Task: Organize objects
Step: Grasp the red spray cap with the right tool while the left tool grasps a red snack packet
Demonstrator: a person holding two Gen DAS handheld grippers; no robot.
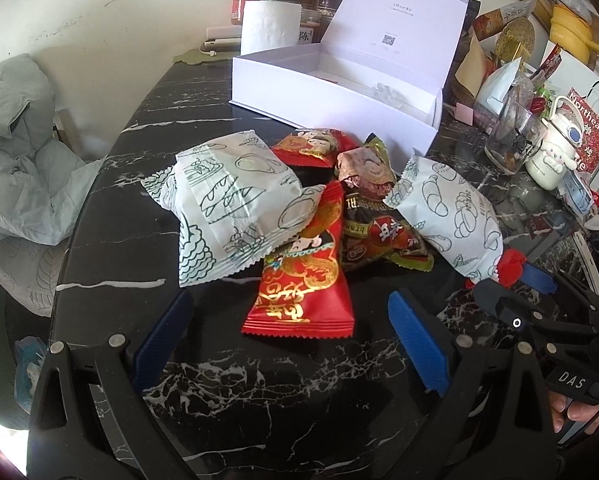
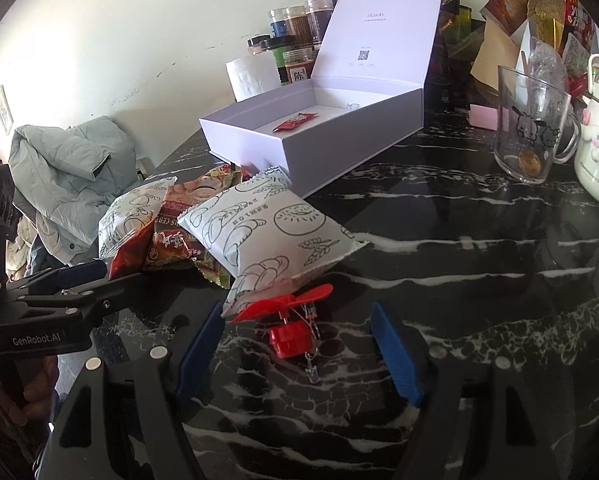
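Snack packets piled on the dark marble worktop, just before the open white box; left claw released, straddling the red packet. Right claw released around the red toy fan; white bread packet overlaps the fan

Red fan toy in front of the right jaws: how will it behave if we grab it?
The red fan toy looks like thin plastic, so probably light and stiff. Its blades lie under the edge of a white snack pack, so lifting may nudge that pack. The small chain would likely dangle. The marble table looks glossy, so a push may slide it.
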